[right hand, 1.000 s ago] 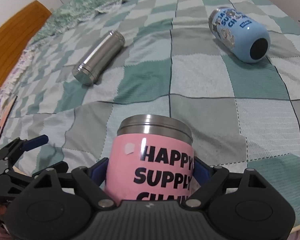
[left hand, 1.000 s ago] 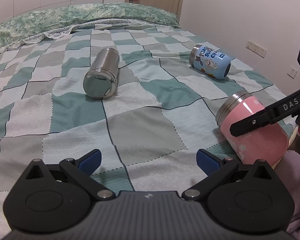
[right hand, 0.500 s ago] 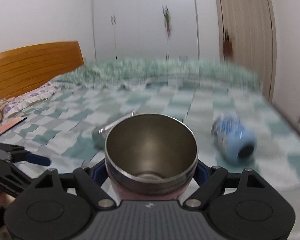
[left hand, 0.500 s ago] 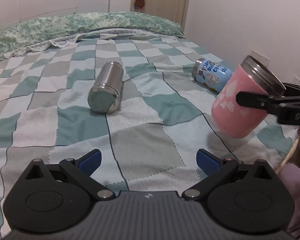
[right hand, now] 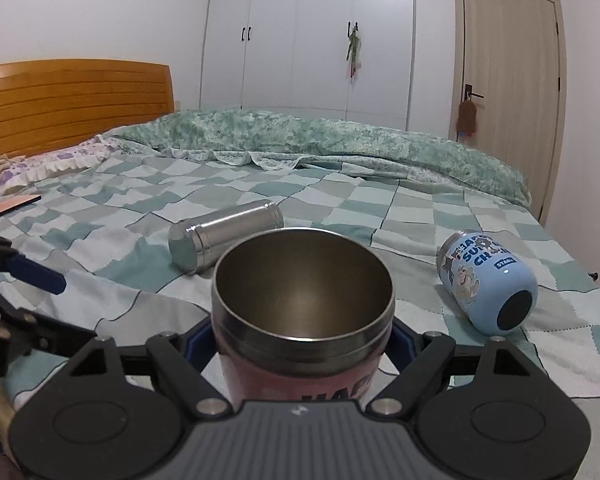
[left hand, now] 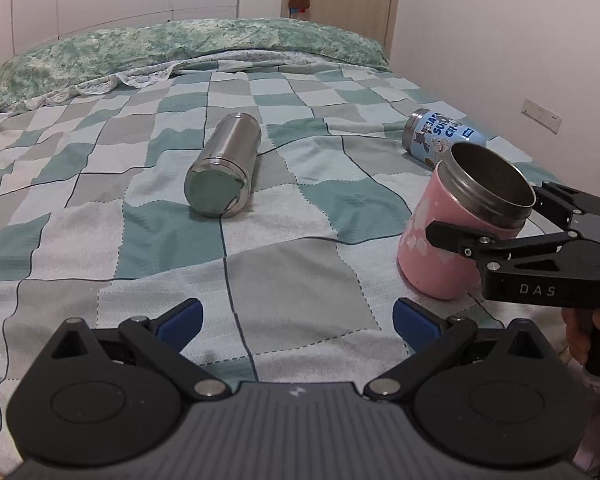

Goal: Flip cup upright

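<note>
R gripper (right hand: 302,344) clamped on pink cup (left hand: 456,236), fingers either side of body; cup mouth-up, slight tilt, base at or just above checkered blanket (left hand: 300,272), can't tell contact. L gripper (left hand: 296,320) jaws apart, holding nothing. Steel flask (left hand: 224,170) and blue cup (right hand: 486,280) lie on sides.

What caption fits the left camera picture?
Right gripper stands the pink cup upright on the checked bedspread; two cups lie sideways.
</note>
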The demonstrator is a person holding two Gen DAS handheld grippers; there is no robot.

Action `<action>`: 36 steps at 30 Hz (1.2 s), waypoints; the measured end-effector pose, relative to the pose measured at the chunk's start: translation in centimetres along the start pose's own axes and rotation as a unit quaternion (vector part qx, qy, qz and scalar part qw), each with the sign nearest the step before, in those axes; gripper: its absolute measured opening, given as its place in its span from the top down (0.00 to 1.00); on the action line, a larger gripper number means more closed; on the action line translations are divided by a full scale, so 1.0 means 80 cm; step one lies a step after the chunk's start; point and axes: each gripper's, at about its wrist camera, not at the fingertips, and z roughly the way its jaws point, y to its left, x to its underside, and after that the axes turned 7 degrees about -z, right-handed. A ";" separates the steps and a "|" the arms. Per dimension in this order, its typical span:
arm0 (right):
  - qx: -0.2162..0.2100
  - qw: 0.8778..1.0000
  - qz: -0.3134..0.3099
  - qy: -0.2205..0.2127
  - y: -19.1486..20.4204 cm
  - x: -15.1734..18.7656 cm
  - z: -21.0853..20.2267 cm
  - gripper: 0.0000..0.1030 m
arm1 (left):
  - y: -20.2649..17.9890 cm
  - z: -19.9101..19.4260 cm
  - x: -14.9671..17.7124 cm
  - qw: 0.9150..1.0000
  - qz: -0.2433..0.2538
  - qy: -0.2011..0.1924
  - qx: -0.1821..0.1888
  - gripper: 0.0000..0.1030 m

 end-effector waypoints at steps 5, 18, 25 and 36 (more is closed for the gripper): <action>-0.011 1.000 0.003 0.005 -0.004 0.002 -0.003 0.16 | -0.005 -0.008 0.002 1.000 -0.002 -0.004 -0.015 0.00; 0.005 0.991 0.007 -0.134 -0.036 0.034 -0.134 0.00 | -0.066 -0.083 0.050 0.991 0.004 -0.129 -0.022 0.00; 0.032 0.986 -0.014 -0.165 -0.042 0.092 -0.200 0.00 | -0.112 -0.102 0.118 0.978 -0.006 -0.206 -0.034 0.00; 0.062 0.980 -0.027 -0.187 -0.028 0.169 -0.237 0.00 | -0.139 -0.100 0.198 0.947 -0.014 -0.302 -0.106 0.00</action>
